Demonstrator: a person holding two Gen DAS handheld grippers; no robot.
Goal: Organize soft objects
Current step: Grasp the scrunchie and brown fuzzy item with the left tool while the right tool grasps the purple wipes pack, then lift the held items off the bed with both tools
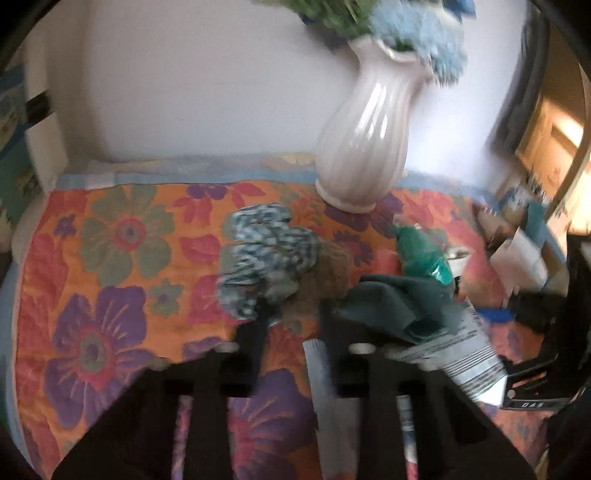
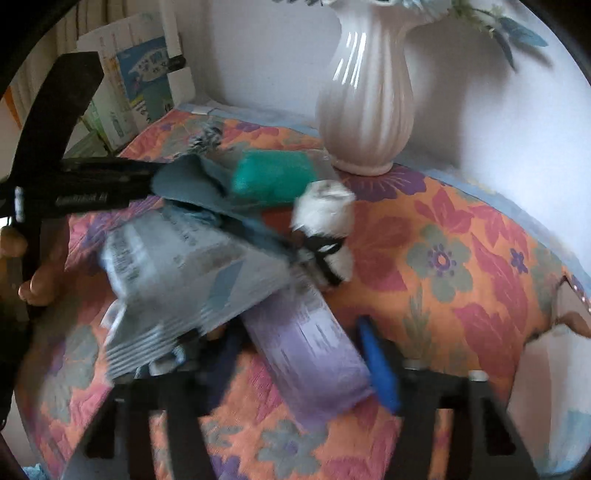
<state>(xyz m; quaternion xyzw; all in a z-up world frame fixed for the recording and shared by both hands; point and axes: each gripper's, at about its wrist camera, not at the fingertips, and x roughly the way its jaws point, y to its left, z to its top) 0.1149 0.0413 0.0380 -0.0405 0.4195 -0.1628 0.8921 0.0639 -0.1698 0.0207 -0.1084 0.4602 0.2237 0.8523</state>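
- Your left gripper [image 1: 291, 325] hangs low over the floral quilt [image 1: 110, 266], with its two dark fingers spread apart and nothing between them; the jaws stand open.
- Just ahead of the left finger lies a blue-and-white patterned cloth [image 1: 266, 254], crumpled, with a brownish soft piece [image 1: 325, 277] touching its right side.
- To the right of that, a dark teal cloth [image 1: 399, 306] lies bunched beside your left gripper's right finger, and a green shiny packet [image 1: 424, 254] sits just behind it.
- A grey-and-white pouch [image 1: 469, 354] lies tilted at the right of the left wrist view, its upper end against the teal cloth.
- The white ribbed vase [image 1: 365, 140] stands upright at the back of the quilt, near the wall, with blue flowers [image 1: 417, 33] in its mouth.
- Your right gripper [image 2: 295, 369] is low over the same quilt; a lilac packet [image 2: 310, 350] lies between its fingers, one of them blue-tipped [image 2: 376, 365] just beside the packet. The blur keeps you from knowing whether the jaws press it, so I cannot tell.
- In the right wrist view, a black-and-white plush toy [image 2: 325, 229] lies beyond the lilac packet, near the vase's foot.
- Cardboard boxes [image 2: 140, 85] stand at the far left corner.
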